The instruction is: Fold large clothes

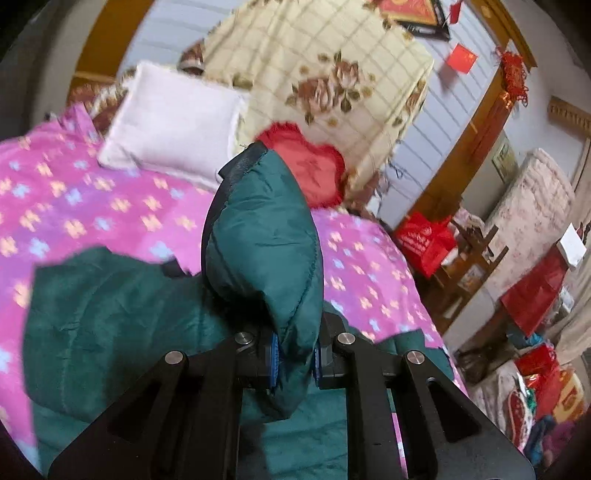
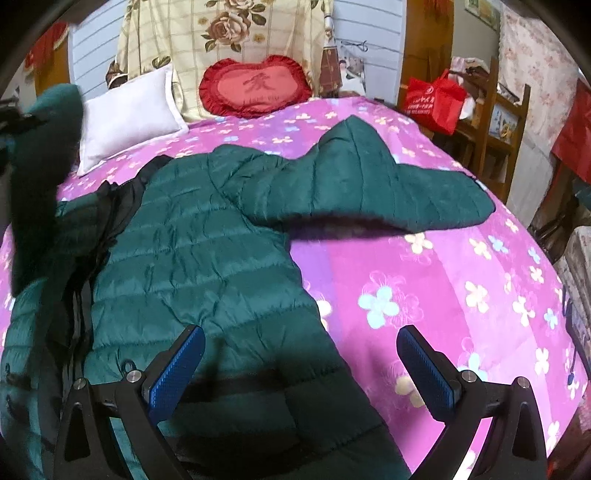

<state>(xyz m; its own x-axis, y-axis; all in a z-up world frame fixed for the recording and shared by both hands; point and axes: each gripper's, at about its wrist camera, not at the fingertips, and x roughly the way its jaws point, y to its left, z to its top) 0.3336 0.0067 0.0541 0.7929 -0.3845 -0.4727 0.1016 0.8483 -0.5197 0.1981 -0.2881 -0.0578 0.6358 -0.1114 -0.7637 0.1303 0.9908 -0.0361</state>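
Note:
A dark green quilted puffer jacket (image 2: 207,251) lies spread on a bed with a pink flowered cover (image 2: 443,280). Its right sleeve (image 2: 388,192) stretches out toward the right. My left gripper (image 1: 295,360) is shut on the jacket's left sleeve (image 1: 266,236) and holds it lifted above the bed; the raised sleeve also shows at the left edge of the right wrist view (image 2: 40,162). My right gripper (image 2: 301,369) is open and empty, above the jacket's lower hem near the bed's front.
A white pillow (image 2: 129,118) and a red heart-shaped cushion (image 2: 255,86) lie at the head of the bed against a floral blanket (image 2: 221,33). A red bag (image 2: 436,99), wooden chair (image 2: 506,122) and other clutter stand to the right.

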